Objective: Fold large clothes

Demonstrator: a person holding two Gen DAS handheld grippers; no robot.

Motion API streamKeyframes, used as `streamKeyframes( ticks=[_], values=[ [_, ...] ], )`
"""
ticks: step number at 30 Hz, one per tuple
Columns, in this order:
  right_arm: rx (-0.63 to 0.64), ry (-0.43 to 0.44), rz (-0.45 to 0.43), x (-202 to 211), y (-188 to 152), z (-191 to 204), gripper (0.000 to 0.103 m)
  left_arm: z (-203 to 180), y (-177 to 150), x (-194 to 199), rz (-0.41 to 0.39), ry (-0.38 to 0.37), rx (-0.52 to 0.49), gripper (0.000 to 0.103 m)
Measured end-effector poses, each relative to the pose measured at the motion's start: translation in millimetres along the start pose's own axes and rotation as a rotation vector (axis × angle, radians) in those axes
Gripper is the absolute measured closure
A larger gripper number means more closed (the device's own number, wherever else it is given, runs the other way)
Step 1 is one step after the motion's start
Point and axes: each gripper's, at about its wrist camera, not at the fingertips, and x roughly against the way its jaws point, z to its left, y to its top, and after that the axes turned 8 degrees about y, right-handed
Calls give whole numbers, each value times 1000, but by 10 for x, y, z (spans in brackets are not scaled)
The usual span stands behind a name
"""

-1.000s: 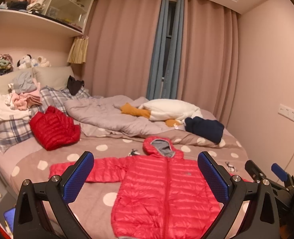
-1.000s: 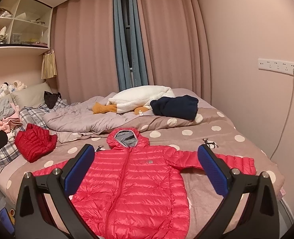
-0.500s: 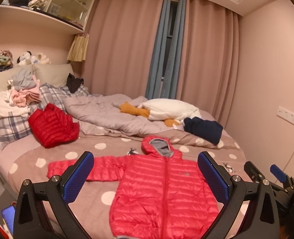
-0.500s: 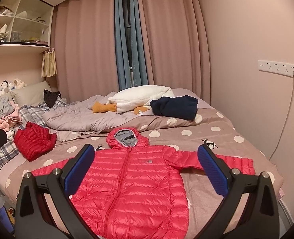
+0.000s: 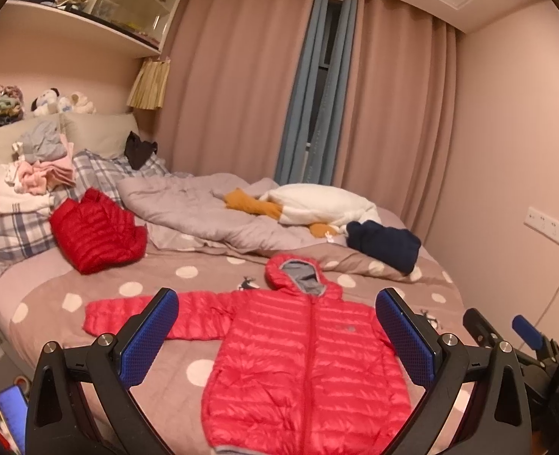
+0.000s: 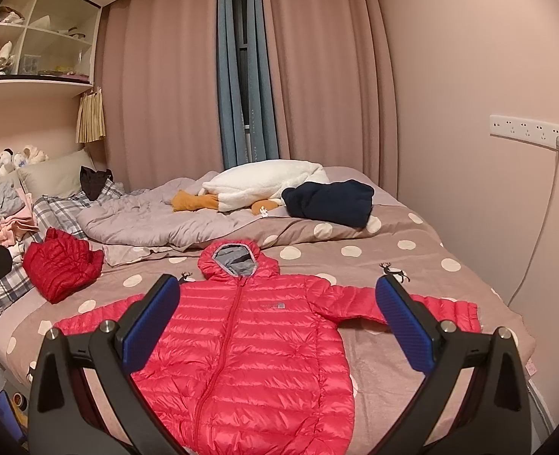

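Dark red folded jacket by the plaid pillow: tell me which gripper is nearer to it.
Left. The left gripper hovers over the spread jacket's sleeve side, which lies toward the dark red folded jacket. The right gripper is over the opposite sleeve, farther away.

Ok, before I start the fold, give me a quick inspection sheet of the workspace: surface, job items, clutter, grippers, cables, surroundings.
Surface: polka-dot bed cover, lying fairly flat at the near end.
Job's things: red hooded puffer jacket spread face up, zipped, both sleeves out to the sides, hood pointing away.
Clutter: darker red jacket bundled at left; navy garment; white plush toy; rumpled grey duvet; clothes pile on the plaid pillow.
Grippers: left gripper open, empty, above the jacket; right gripper open, empty.
Cables: white cord running down from the wall socket strip.
Surroundings: closed curtains, wall shelves.
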Motion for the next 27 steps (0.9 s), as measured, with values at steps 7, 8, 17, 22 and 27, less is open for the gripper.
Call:
streamKeyframes(
  ticks=[7,8,17,22,27],
  values=[
    [7,5,-5,16,4,7,0,11,27,17,-3,-1,-1,0],
    [7,5,-4,15,2,11,0,19,31,26,-5,1,-1,0],
    [10,7,3,27,-16,28,0,53,52,9,7,21,7,0],
    [4,12,9,17,-28,22,0,71,39,3,12,24,8,0],
    [3,11,34,-70,-51,18,0,95,4,-123,44,25,19,0]
  ],
)
